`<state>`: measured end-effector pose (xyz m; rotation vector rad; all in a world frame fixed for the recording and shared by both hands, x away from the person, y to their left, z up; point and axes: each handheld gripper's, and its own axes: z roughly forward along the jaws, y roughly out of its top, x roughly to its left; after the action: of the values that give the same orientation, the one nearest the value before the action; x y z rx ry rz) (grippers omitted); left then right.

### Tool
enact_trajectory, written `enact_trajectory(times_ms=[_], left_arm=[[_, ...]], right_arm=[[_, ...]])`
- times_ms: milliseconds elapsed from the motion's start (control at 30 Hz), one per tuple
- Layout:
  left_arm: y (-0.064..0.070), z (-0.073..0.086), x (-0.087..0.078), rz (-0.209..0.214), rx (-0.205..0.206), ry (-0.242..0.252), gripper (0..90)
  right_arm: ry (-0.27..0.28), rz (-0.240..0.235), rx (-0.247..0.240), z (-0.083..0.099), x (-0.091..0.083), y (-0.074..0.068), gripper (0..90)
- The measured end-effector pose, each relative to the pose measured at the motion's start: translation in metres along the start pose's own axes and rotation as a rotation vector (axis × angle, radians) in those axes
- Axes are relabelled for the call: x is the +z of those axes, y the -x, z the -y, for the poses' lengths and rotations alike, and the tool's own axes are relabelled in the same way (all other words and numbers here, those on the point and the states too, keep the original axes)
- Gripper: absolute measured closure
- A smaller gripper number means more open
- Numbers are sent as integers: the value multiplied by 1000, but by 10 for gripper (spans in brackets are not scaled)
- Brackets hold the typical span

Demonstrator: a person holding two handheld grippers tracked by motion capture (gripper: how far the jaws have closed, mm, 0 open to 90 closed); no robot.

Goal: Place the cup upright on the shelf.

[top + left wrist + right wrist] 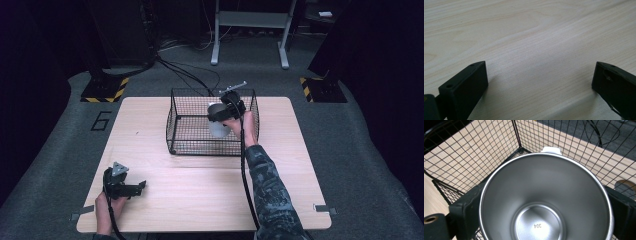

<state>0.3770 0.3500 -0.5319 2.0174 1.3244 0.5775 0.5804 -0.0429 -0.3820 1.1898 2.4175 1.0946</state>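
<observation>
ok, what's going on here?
A person works at a wooden table with a hand-held gripper in each hand. The right hand-held gripper holds a steel cup by its sides, open end up, inside a black wire basket; whether the cup touches the basket floor is unclear. The left hand-held gripper rests open and holds nothing at the table's near left.

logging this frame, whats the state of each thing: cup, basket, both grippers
steel cup: empty, mouth toward the camera, clamped between the right gripper's jaws, held within the basket
wire basket: upright on the table, open top
right gripper: shut on the steel cup, over the basket
left gripper: open, jaws wide apart, nothing between them, low over bare table
</observation>
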Motion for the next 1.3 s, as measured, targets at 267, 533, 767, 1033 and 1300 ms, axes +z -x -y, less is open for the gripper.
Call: enact_trajectory(times_ms=[267, 533, 767, 1033, 1300], left_arm=[[0, 0, 0, 0, 0, -1, 3], [0, 0, 0, 0, 1, -1, 3], [0, 0, 0, -1, 2, -4, 3], [0, 0, 0, 0, 0, 3, 3], [-1, 0, 0, 1, 10, -4, 3]], right_arm=[[-30, 0, 0, 2, 13, 1, 57], [-65, 2, 5, 4, 24, 1, 57], [-94, 3, 3, 5, 31, 0, 56], [-119, 8, 14, 5, 39, 1, 56], [-147, 21, 3, 5, 43, 0, 55]])
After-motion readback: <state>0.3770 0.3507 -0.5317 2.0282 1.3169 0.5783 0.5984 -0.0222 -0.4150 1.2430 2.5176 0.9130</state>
